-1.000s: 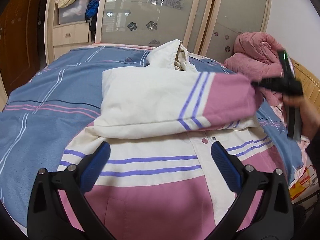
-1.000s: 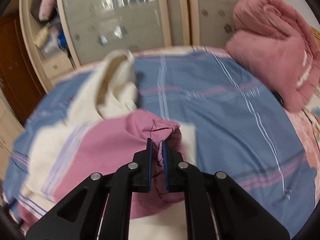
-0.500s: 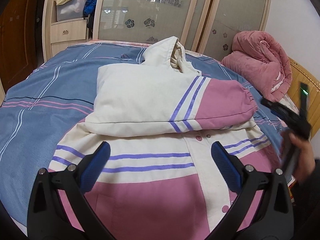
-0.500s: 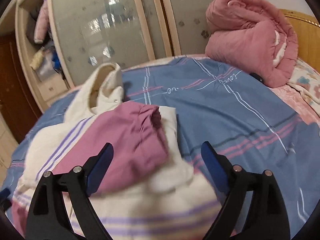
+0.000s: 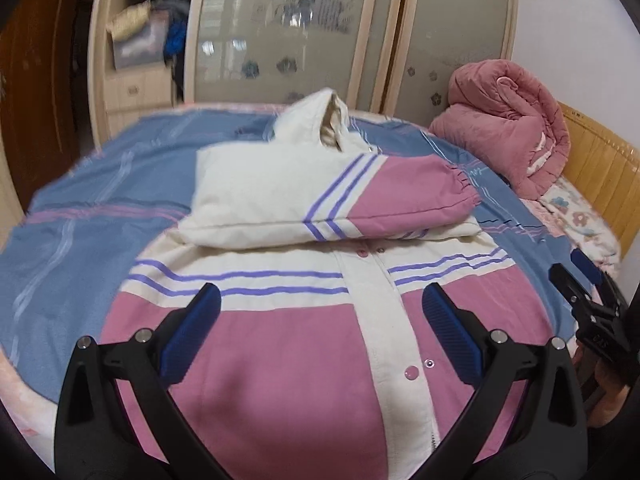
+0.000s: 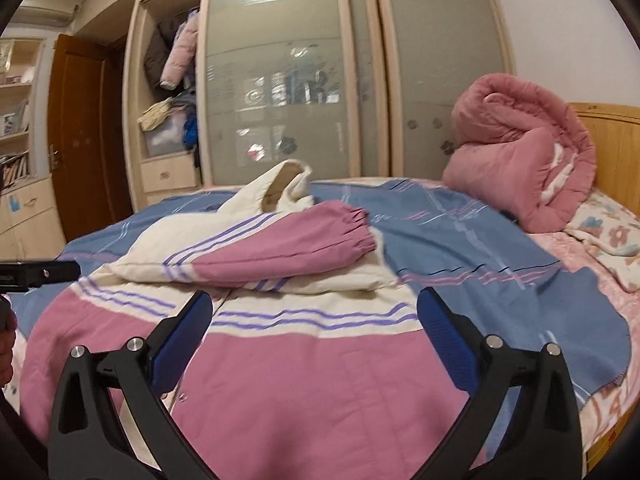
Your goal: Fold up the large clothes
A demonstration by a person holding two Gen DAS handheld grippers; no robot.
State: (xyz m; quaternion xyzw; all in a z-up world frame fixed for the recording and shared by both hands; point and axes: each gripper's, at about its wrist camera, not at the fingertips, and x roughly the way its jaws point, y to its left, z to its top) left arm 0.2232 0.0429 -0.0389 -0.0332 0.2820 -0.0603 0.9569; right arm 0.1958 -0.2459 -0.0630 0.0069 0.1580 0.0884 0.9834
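Both tools are spread wide and holding nothing: the left tool point(image 5: 320, 336) hangs over the pink lower panel of the jacket point(image 5: 280, 360), and the right tool point(image 6: 312, 340) sits over the same panel a bit further toward the 3 o'clock side. That jacket is the cream, pink and purple-striped hooded one, lying front-up on the bed point(image 5: 100, 208) with its snap placket running toward 6 o'clock. One sleeve point(image 5: 360, 196) is folded flat across the chest, cuff point(image 6: 356, 224) pointing to 3 o'clock, and the hood point(image 5: 320, 120) pokes up at 12 o'clock. Blue striped bedcover shows all round the jacket, widest at 9 o'clock in the left view and 3 o'clock in the right view, so plenty of bare bed on both sides. A bundled pink quilt point(image 6: 520, 160) sits at 2 o'clock against the wooden headboard point(image 6: 612, 152), well apart from the jacket. Behind the bed at 12 o'clock is a wardrobe point(image 6: 280, 80) with frosted sliding doors, open shelves stuffed with clothes at 10 o'clock, and a brown door point(image 6: 80, 140) past that.
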